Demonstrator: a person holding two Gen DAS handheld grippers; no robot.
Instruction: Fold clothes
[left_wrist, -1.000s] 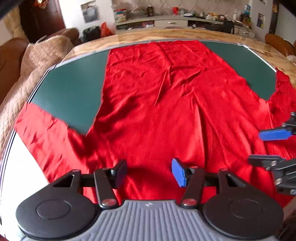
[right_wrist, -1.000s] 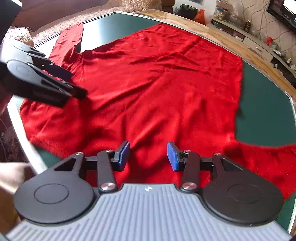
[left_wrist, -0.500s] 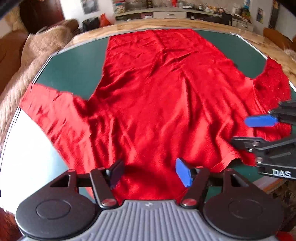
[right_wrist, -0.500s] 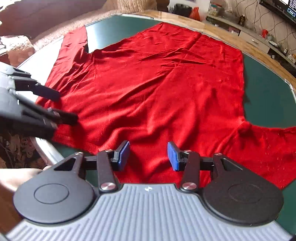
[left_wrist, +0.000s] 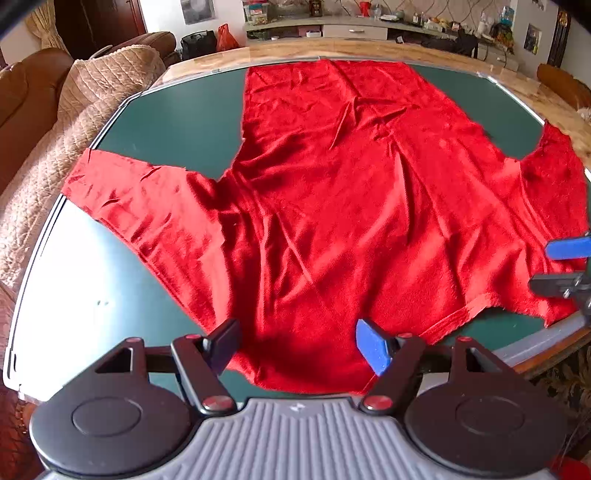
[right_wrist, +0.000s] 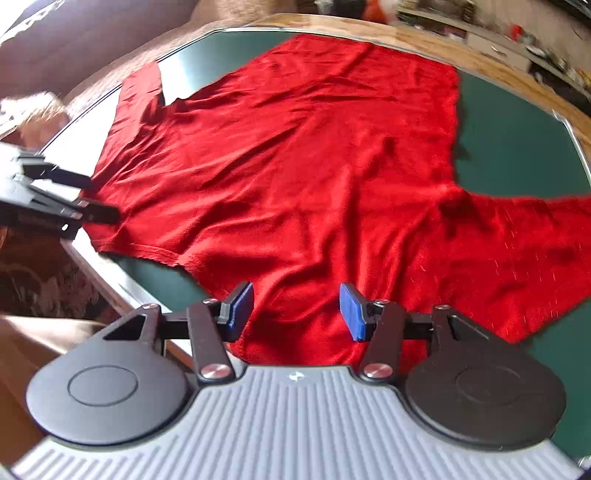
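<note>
Red shirt (left_wrist: 332, 206) spread flat, wrinkled, on the green table (left_wrist: 177, 122); left gripper (left_wrist: 295, 343) and right gripper (right_wrist: 295, 308), jaws spread and empty, risk pinching one layer and dragging creases.

Bright daylight fills both fisheye views, which curve strongly at the edges. White glare washes the tabletop (left_wrist: 74, 288) at its near left corner. The left wrist view is sharp; the right wrist view is blurred, most toward its upper edge and left side.
</note>
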